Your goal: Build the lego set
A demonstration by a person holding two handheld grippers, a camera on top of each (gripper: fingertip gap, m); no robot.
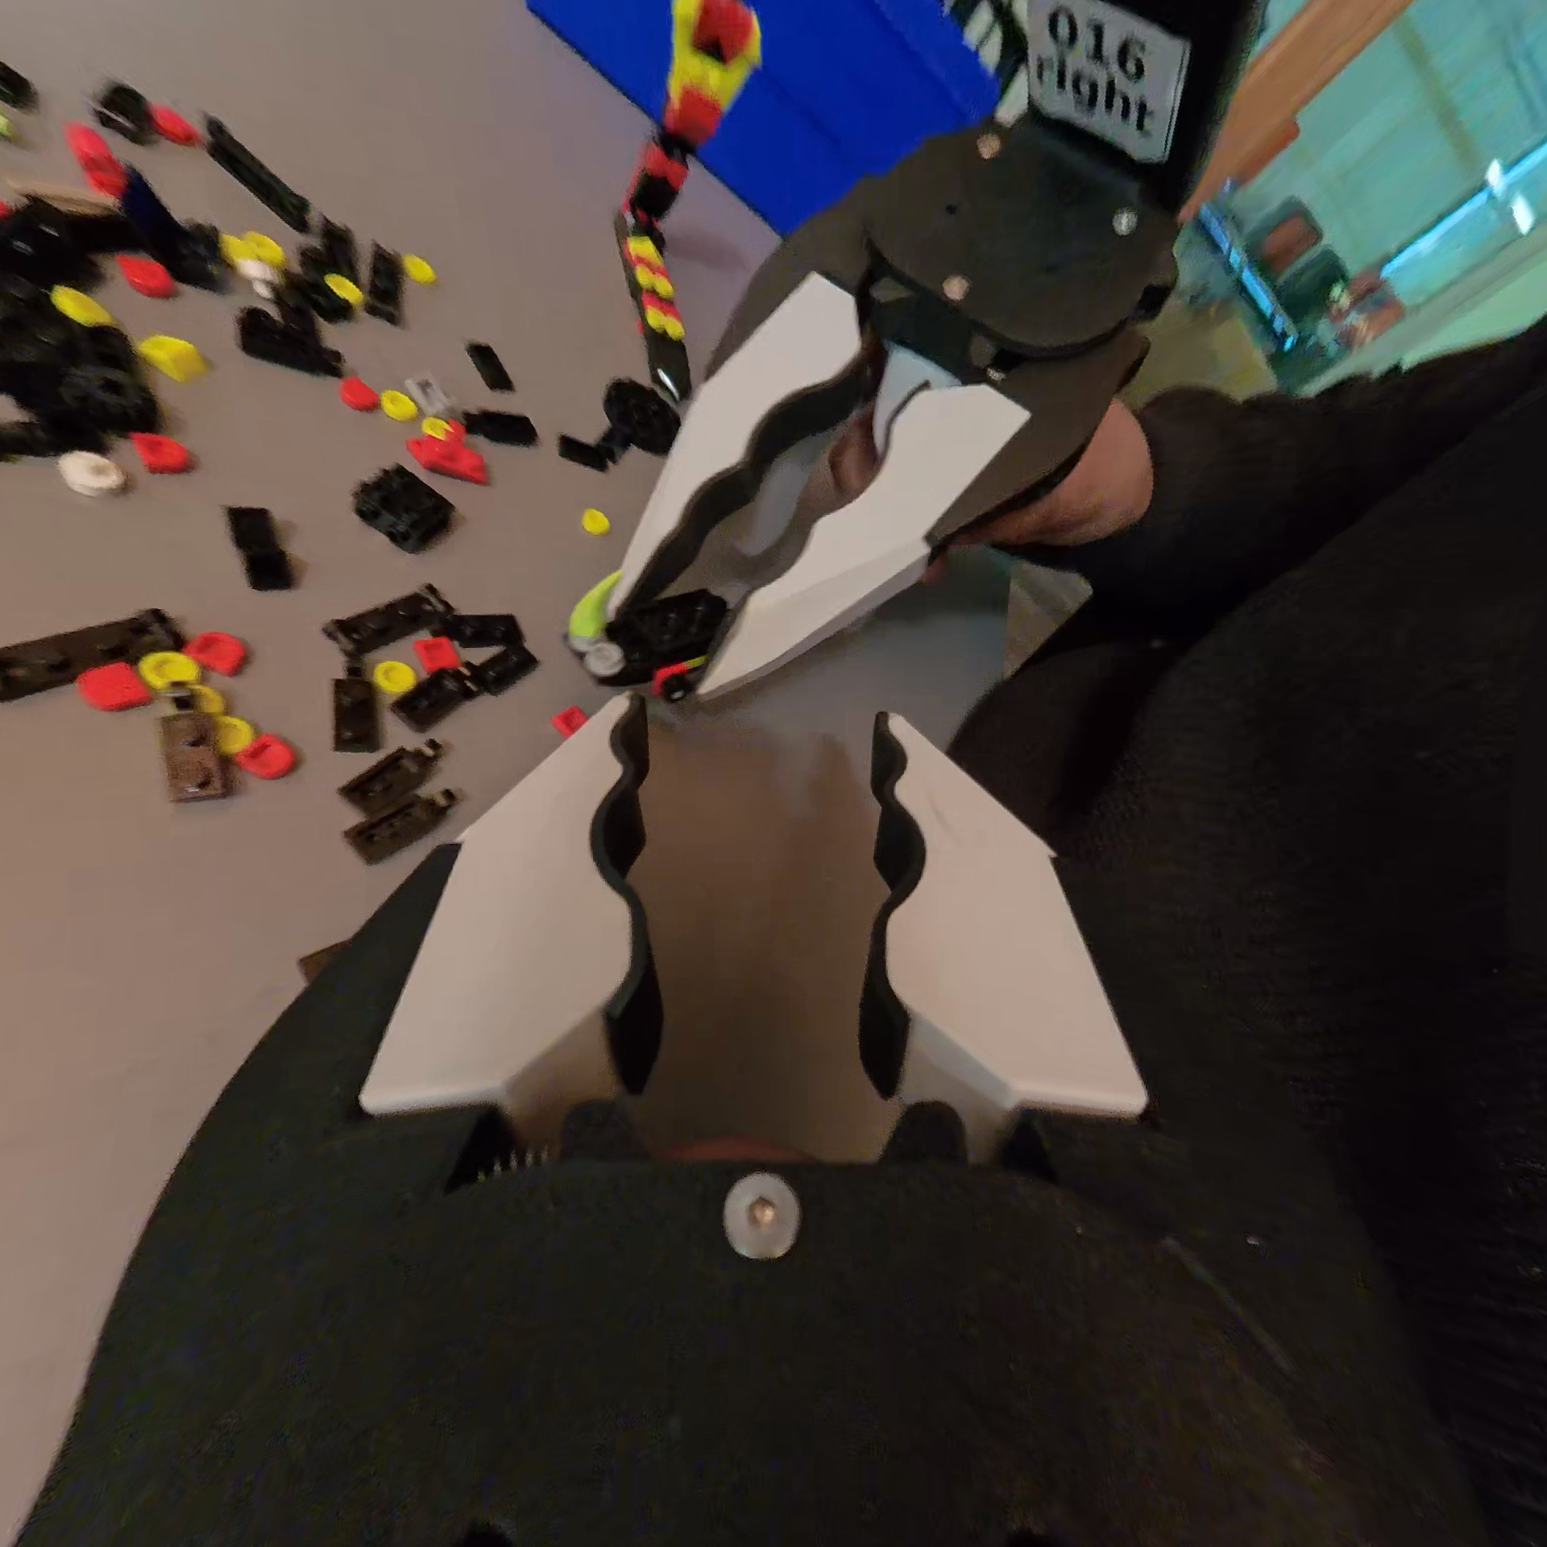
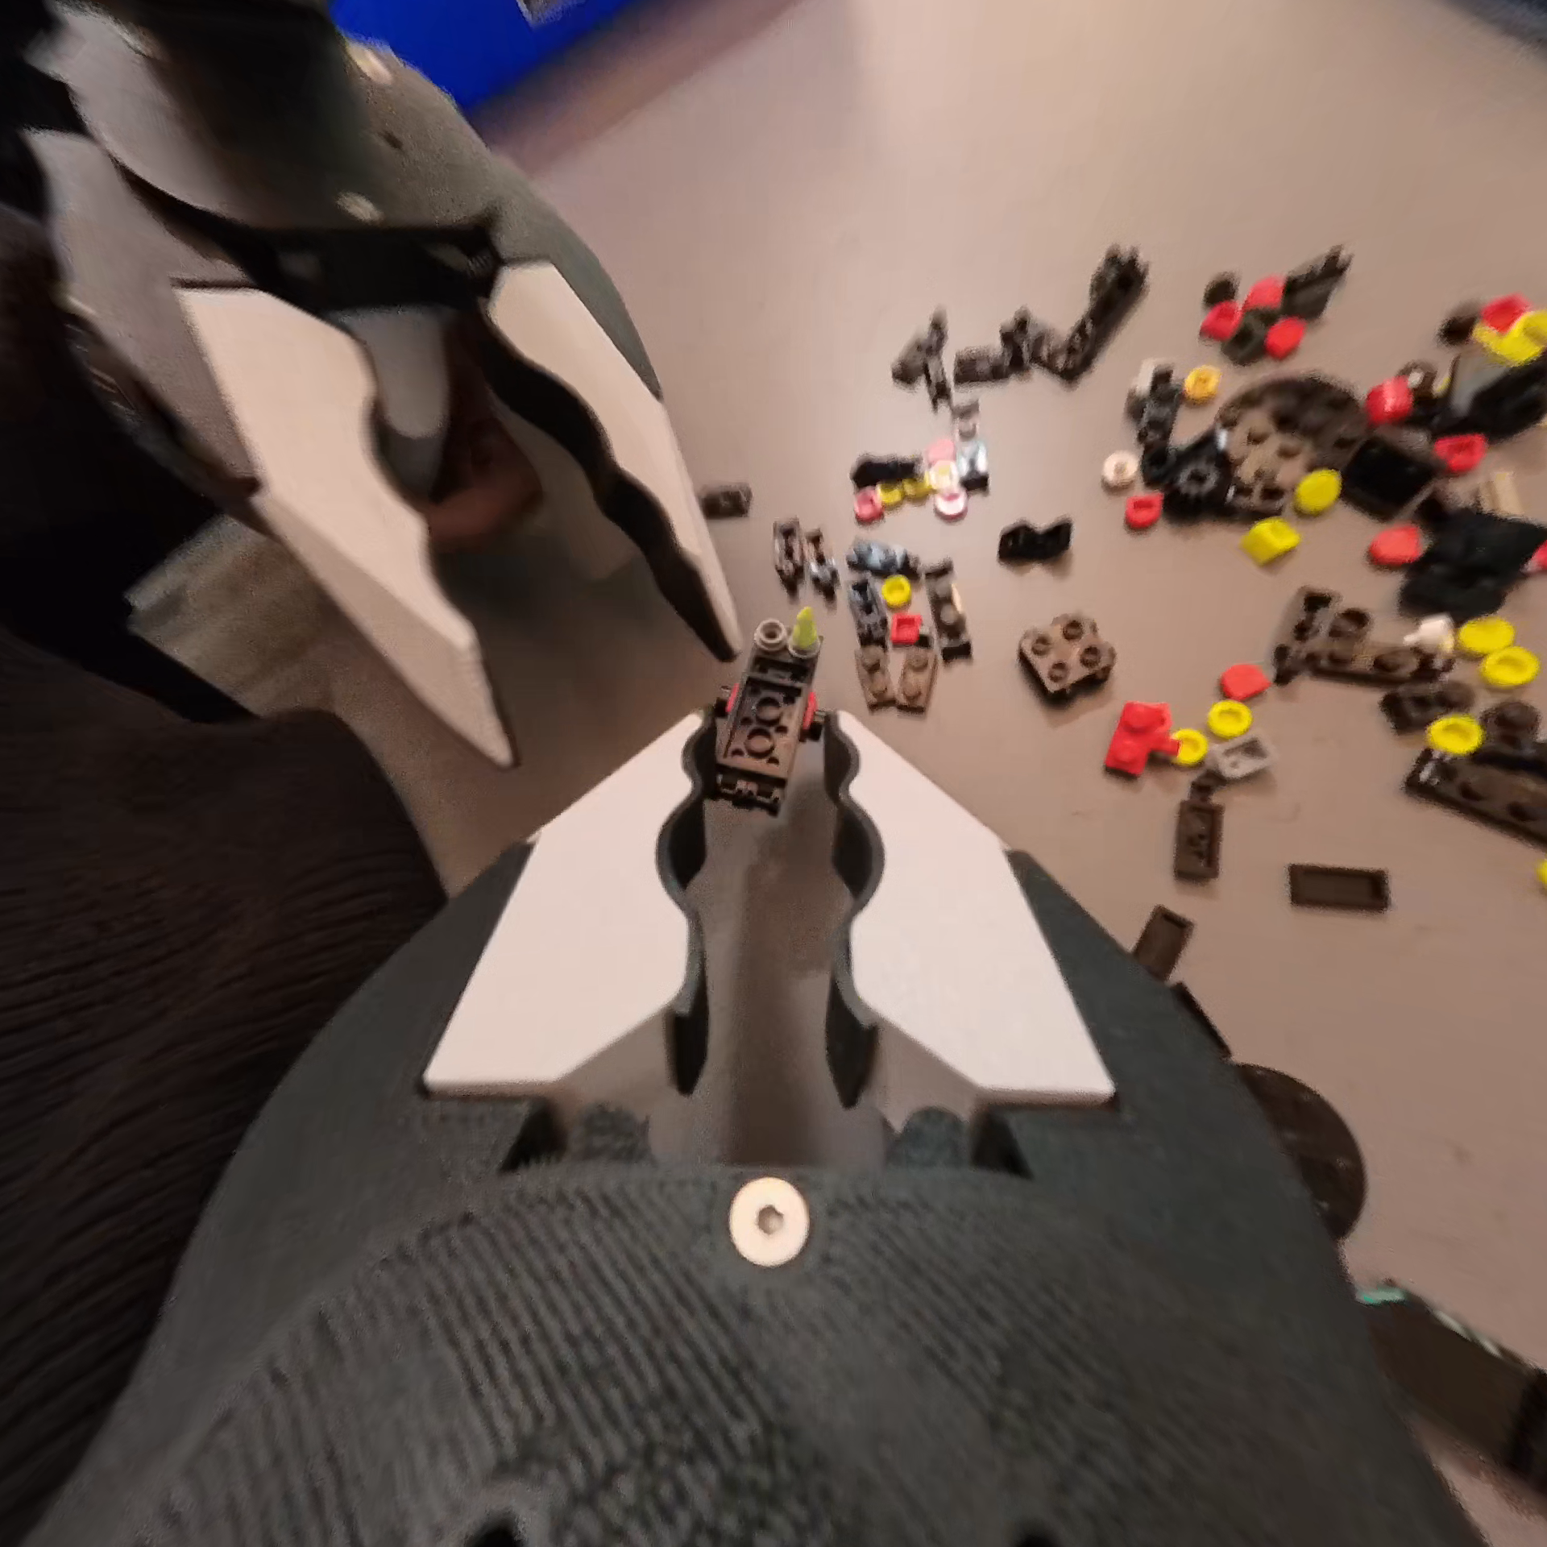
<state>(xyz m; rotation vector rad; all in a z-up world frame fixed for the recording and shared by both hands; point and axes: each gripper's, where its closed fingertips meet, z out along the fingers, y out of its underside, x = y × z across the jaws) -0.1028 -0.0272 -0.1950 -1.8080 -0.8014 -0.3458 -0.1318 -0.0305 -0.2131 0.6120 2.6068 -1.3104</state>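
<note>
My right gripper (image 2: 767, 735) is shut on a small black lego assembly (image 2: 760, 730) with a lime-green spike (image 2: 805, 629), a grey stud and red side bits, held above the grey table (image 2: 921, 209). In the left wrist view the right gripper (image 1: 665, 643) holds the same assembly (image 1: 670, 629) just beyond my left fingertips. My left gripper (image 1: 758, 727) is open and empty, its tips right below the assembly. In the right wrist view the left gripper (image 2: 615, 699) sits open at upper left, one tip close to the spike.
Several loose black, red and yellow pieces (image 1: 251, 469) are spread over the table (image 1: 469, 125), and also to the right in the right wrist view (image 2: 1256, 586). A long red, yellow and black built strip (image 1: 661, 218) lies by a blue box (image 1: 804, 109). The person's dark clothing (image 1: 1339, 837) fills the right side.
</note>
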